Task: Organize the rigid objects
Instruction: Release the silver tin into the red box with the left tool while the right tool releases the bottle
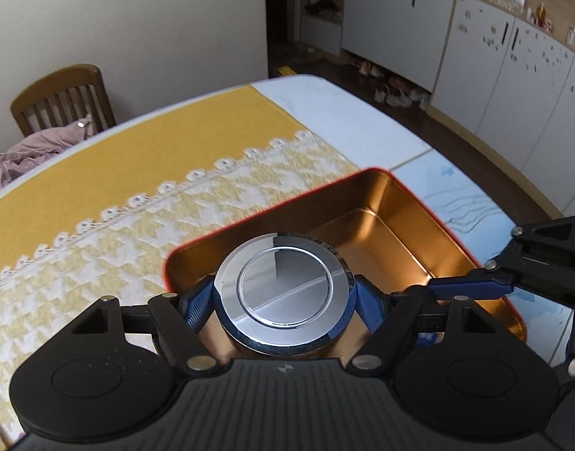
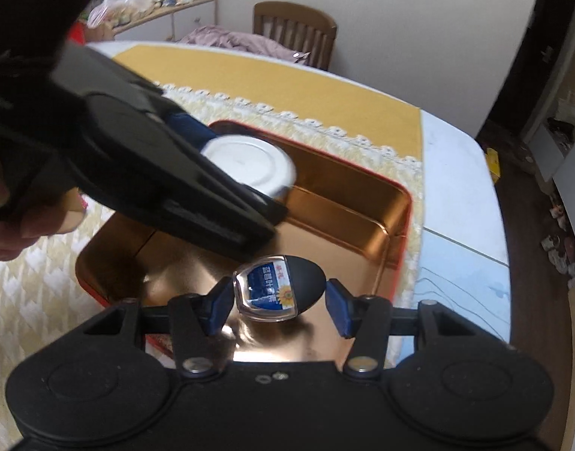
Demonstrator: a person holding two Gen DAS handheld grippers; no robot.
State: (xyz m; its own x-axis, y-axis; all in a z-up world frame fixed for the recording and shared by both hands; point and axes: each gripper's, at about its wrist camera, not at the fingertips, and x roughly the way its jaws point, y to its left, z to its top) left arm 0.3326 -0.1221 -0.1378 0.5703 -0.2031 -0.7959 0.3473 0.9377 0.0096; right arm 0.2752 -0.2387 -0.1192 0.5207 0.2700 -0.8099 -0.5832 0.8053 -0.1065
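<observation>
Left wrist view: left tool (image 1: 285, 297) is clenched on a round jar w/ a shiny chrome lid (image 1: 285, 287), blue pads pressing both sides of the lid rim. Jar hangs over the near-left corner of the open red tin (image 1: 385, 203), inside its rim line; can't tell if the base touches the copper floor yet. Far half of the tin, beyond the jar, is bare. Right tool pokes in from the right edge, its blue finger (image 1: 464, 287) just at the tin's near-right wall, close to the jar. Tin sits on a lace-edged cloth (image 1: 137, 233) over a yellow mat (image 1: 155, 150) on the table (image 1: 347, 120). Chair (image 1: 63, 99) well behind, not a factor.

Right wrist view: right tool (image 2: 279, 306) is released, jaws spread, w/ a small egg-shaped black item w/ clear labelled face (image 2: 278, 287) lying between them on the tin floor (image 2: 182, 259), near the tin's front wall. Long axis runs roughly across, pad to pad; right pad looks apart from it, left pad about touching. Left tool's body (image 2: 155, 173) crosses overhead, jar lid (image 2: 249, 167) toward the tin's far-left corner. Judgement: left tool is the one w/ work left, lowering the jar straight down; main risk is the two tools bumping, since they crowd the same tin.
</observation>
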